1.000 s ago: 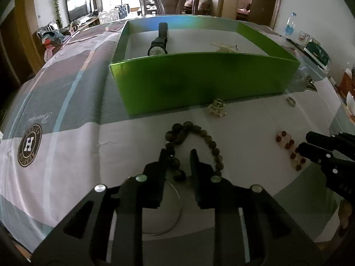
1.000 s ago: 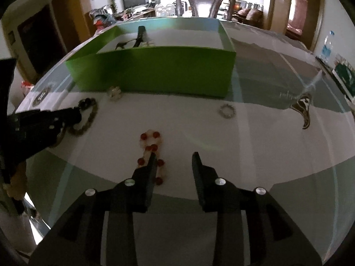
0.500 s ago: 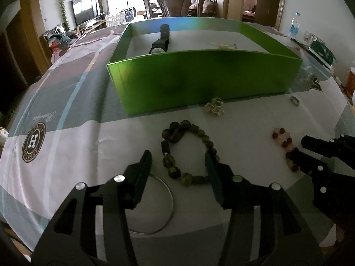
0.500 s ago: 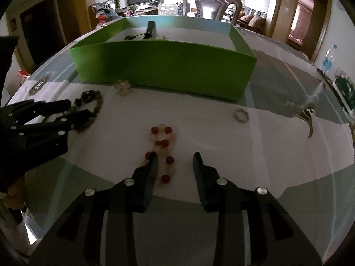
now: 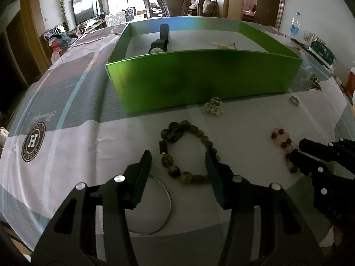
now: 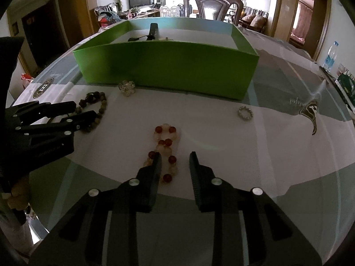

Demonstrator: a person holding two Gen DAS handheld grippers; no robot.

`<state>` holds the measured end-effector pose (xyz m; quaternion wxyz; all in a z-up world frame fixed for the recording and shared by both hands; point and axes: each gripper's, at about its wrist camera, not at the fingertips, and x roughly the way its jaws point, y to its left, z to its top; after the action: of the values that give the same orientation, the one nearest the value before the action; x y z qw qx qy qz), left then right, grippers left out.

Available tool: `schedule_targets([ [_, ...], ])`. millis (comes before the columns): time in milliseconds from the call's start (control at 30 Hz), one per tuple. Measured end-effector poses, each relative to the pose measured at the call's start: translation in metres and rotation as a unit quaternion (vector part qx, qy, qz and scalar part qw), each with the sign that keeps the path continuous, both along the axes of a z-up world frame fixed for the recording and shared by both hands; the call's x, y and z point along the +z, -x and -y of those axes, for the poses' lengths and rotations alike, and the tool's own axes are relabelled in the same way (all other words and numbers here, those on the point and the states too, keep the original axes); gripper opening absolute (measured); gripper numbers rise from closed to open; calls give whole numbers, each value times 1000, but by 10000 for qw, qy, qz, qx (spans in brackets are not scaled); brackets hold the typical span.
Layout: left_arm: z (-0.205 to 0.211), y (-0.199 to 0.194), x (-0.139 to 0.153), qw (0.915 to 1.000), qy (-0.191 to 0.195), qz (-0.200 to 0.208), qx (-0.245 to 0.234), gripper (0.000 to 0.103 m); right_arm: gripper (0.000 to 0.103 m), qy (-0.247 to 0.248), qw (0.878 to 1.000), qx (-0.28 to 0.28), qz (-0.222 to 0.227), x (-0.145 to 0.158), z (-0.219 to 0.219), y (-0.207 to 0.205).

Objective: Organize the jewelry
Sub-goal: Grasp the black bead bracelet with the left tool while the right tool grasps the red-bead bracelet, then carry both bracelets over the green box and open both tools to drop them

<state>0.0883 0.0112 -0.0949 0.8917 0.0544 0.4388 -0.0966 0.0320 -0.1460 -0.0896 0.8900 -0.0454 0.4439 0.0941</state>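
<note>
The near part of the dark bead bracelet (image 5: 186,153) is straddled by the closing jaws of the left gripper (image 5: 178,157), its right-hand beads hidden behind one finger, no pad pressing. The red bead bracelet (image 6: 166,148) is partly covered by the closing right gripper (image 6: 174,160), ungrasped. An "H" crest (image 5: 33,141) is printed on the tablecloth (image 5: 66,93) left of the left gripper; its ring lettering is unreadable.

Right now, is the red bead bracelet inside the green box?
No, the red bead bracelet lies on the tablecloth in front of the green box, which holds a black watch.

Both wrist views angled down, close over near edge of table (image 5: 55,166), facing green box (image 5: 199,82) and far edge. Left view nearer left corner. Shared: box (image 6: 168,66), bead bracelets, both grippers.
</note>
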Motion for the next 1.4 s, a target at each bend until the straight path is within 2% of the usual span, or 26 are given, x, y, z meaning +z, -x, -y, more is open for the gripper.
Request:
schedule_targets([
  [100, 3, 1, 1, 10000, 26, 13, -83, 26, 27, 29, 10000, 5, 20, 0, -2, 0],
  [133, 5, 1, 2, 9999, 48, 10, -132, 16, 26, 28, 10000, 26, 26, 0, -3, 1],
  [167, 6, 2, 2, 9998, 66, 5, -166, 12, 21, 20, 10000, 56, 25, 0, -4, 1],
  [267, 7, 2, 1, 9998, 36, 23, -177, 12, 11, -3, 9999, 142, -9, 1, -7, 2],
  [367, 8, 2, 2, 9998, 35, -21, -186, 11, 8, -148, 9997, 150, -134, 3, -5, -2],
  [467, 4, 4, 11, 9999, 91, 49, -134, 11, 8, -338, 9993, 104, -119, 9, 1, -4],
  [633, -3, 11, 37, 9993, 225, 283, -112, 11, 8, -621, 9979, -11, 158, 36, 14, -1],
  [900, -14, 25, 82, 9955, 728, 519, -308, 11, 8, -873, 9945, -145, 559, 71, 32, 8],
  [1100, -13, 27, 99, 9951, 707, 622, -290, 11, 8, -922, 9929, -138, 738, 89, 33, 9],
  [1267, -13, 23, 101, 9961, 700, 492, -223, 11, 8, -871, 9944, -150, 578, 91, 34, 1],
  [1400, -12, 23, 107, 9963, 648, 541, -189, 11, 8, -827, 9954, -195, 437, 92, 36, -7],
])
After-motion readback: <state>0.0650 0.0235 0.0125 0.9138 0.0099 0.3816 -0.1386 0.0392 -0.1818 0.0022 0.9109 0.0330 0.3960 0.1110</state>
